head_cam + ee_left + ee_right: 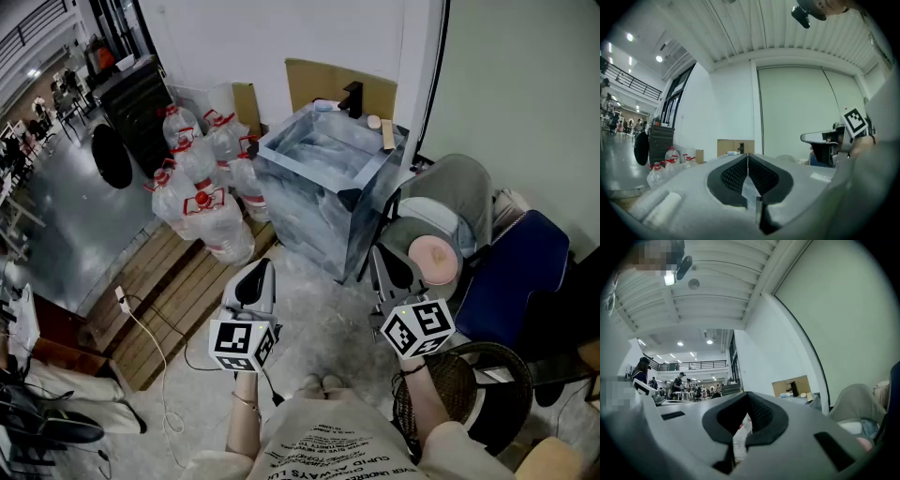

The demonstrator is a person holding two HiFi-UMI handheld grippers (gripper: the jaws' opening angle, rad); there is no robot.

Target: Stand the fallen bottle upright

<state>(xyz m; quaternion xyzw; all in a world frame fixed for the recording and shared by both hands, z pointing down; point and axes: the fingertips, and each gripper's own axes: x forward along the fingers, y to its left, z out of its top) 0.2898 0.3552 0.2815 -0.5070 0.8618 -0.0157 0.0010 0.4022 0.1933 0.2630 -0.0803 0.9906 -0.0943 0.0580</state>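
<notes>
- Left gripper (255, 270): held level, jaws pressed together with nothing between them.
- Right gripper (391, 261): roughly level, jaws closed and empty.
- Fallen bottle (223, 234): red-capped, lying on the wooden pallet (159, 281) in front of the standing bottles (192, 155) and beside the marbled sink (323, 202). It is well apart from both grippers.

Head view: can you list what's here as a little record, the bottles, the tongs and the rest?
Bottles: clear plastic water jugs with red caps, clustered by the wooden slat pallet
Beside them: grey marbled sink block with black tap
Left tongs: shut, empty
Right tongs: shut, empty
Seating: grey chair, blue chair
</notes>
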